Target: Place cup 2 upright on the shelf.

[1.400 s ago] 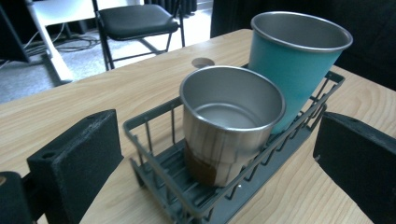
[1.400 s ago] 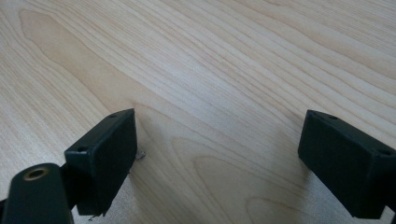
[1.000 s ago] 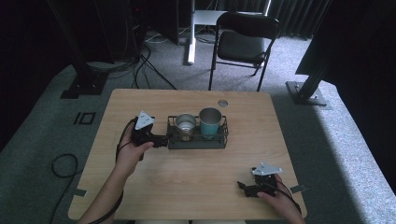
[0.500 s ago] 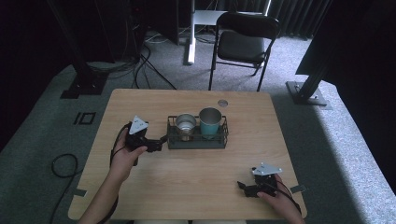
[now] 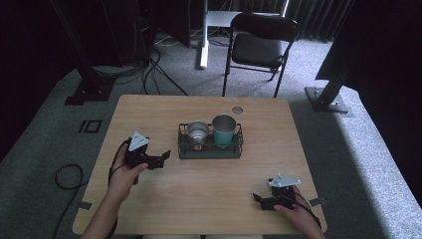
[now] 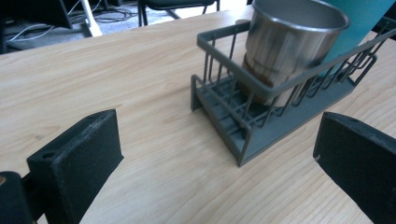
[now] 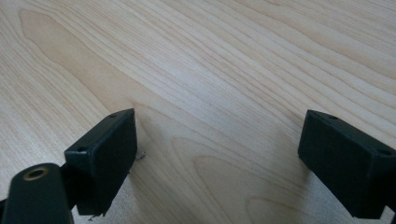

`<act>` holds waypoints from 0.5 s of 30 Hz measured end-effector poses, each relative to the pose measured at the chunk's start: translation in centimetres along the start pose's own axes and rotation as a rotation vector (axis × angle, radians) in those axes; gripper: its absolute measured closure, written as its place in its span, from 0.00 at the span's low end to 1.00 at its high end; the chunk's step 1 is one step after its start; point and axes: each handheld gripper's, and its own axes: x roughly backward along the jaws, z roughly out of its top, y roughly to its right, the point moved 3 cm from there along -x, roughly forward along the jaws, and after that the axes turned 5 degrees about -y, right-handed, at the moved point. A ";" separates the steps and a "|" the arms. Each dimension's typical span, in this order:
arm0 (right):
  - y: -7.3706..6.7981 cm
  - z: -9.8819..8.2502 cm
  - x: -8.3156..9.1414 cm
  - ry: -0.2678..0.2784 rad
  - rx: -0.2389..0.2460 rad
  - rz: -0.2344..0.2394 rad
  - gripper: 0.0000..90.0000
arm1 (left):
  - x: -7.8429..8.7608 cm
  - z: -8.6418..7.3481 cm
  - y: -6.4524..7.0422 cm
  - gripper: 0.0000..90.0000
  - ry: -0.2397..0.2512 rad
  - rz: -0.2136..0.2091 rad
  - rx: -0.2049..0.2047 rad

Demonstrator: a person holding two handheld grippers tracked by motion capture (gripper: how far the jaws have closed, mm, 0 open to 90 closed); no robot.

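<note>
A dark wire rack (image 5: 211, 148) stands mid-table with a steel cup (image 5: 197, 134) in its left half and a teal cup (image 5: 224, 130) in its right half. My left gripper (image 5: 161, 158) is open just left of the rack, a short gap away, with nothing between its jaws. In the left gripper view the rack (image 6: 261, 126) and steel cup (image 6: 289, 42) sit ahead and to the right, the teal cup (image 6: 362, 18) behind them. My right gripper (image 5: 259, 200) is open and low near the table's front right, over bare wood (image 7: 210, 93).
The wooden table (image 5: 149, 114) has a small round grommet (image 5: 237, 109) at its back edge. A folding chair (image 5: 261, 47) stands behind the table. Cables trail on the floor to the left.
My left gripper has drawn back from the rack's left end, down and to the left, toward the person. The right gripper has stayed in place.
</note>
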 end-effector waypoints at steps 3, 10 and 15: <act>0.0 0.0 0.0 0.000 0.000 0.000 0.13 | 0.3 -0.6 -0.1 0.02 -0.003 0.009 -0.001; 0.0 0.0 0.0 0.000 0.000 0.000 0.13 | 1.0 -2.4 -0.4 0.02 -0.019 0.023 0.008; 0.0 0.0 0.0 0.001 0.000 0.000 0.13 | 1.3 -3.4 -0.6 0.02 -0.031 0.029 0.012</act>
